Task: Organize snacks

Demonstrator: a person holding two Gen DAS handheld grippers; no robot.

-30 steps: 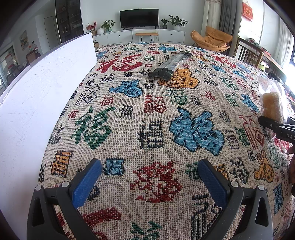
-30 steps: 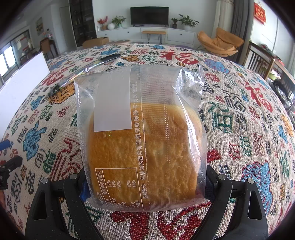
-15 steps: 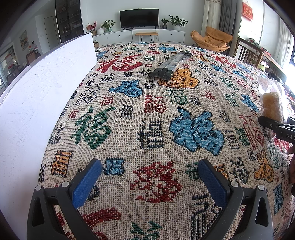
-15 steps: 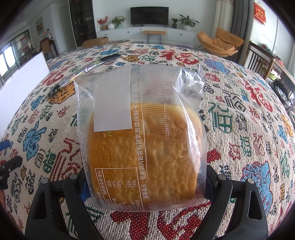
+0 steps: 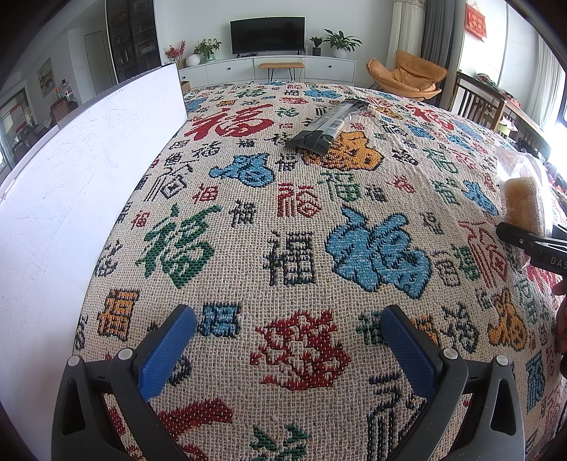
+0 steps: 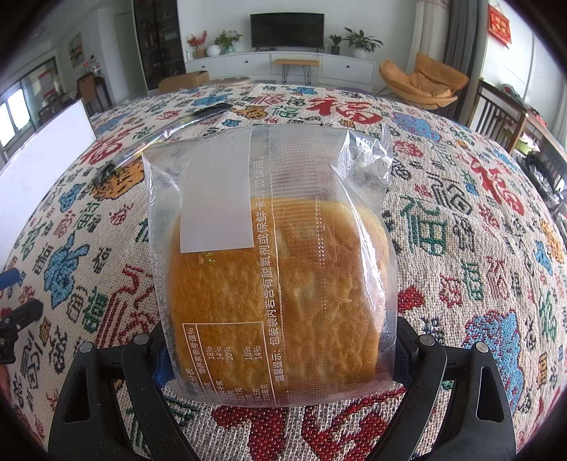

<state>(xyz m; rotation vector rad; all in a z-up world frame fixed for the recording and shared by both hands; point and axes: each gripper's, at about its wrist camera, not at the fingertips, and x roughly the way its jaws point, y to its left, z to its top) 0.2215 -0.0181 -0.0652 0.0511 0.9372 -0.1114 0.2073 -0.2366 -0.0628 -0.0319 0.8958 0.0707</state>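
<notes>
Right gripper (image 6: 280, 354) clamping one bread bag (image 6: 269, 262), one dark packet (image 5: 327, 124)

Right gripper (image 6: 280, 354) fingers (image 6: 407, 340) clamp bagged bread (image 6: 273, 283); tablecloth (image 6: 460, 198) beneath

A home living room: television (image 5: 267, 34) on a white sideboard (image 5: 269, 68), potted plants (image 5: 339, 42), orange lounge chair (image 5: 413, 76).

Snack items: two. One bagged bread (image 6: 273, 283), one dark wrapped packet (image 5: 327, 124). White boards (image 5: 81, 198): one. Grippers: two, left gripper (image 5: 288, 340) and right gripper (image 6: 278, 351).
</notes>
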